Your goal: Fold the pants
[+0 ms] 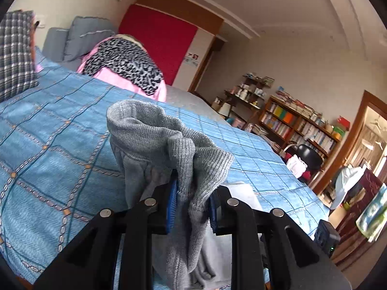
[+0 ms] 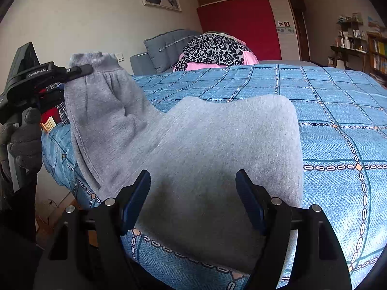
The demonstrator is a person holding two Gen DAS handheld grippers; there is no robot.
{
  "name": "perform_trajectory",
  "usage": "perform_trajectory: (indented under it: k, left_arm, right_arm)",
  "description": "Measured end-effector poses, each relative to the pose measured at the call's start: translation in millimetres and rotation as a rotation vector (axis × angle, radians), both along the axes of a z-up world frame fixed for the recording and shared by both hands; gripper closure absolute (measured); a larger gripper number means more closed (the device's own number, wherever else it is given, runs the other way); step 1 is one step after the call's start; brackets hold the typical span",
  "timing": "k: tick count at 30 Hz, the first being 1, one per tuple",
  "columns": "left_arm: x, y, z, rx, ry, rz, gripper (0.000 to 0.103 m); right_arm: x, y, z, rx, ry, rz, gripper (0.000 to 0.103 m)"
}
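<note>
Grey pants [image 2: 217, 149] spread across bed [image 2: 338, 120] with blue checked cover, ribbed waistband [image 1: 150, 130] raised clear of cover at left. Left hand-held gripper [image 1: 191, 207] pinching bunched waistband between blue pads, gripped by gloved hand [image 2: 21, 142]. Right hand-held gripper [image 2: 193, 198] spread wide over near pant cloth, pads apart from fabric. Leopard-print cloth [image 2: 215, 50] on pink pile at far end of bed.

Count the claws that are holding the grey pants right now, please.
1. The left claw is shut on the ribbed waistband of the grey pants, lifting it. The right claw stands open over the fabric, not gripping.
</note>
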State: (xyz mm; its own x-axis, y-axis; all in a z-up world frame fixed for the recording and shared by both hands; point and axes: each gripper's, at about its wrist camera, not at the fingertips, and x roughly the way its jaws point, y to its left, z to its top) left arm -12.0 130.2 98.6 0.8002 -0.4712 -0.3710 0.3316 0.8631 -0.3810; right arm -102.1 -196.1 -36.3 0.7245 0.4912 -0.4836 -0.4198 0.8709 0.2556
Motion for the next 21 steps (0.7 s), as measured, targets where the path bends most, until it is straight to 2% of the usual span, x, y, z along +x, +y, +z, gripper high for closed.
perform_trajectory:
  k: [4,10,14,21]
  left_arm:
    - [-6,-53,12,0.069,-0.038,-0.135,0.082]
    - [-8,-130,4,0.175,-0.038,-0.311,0.082]
    - [-7,-173,-20,0.269,0.007,-0.389,0.082]
    - [0,-207,-66,0.361,0.115,-0.427,0.081]
  right_arm:
    - [1,-13,-3,0.04,0.013,-0.022,0.029]
    - [0,-37,-6,0.108,0.016,-0.061,0.029]
    - [-4,-54,-7,0.142,0.009,-0.085,0.029]
    - [-13,-89,-12,0.168,0.011,-0.177,0.029]
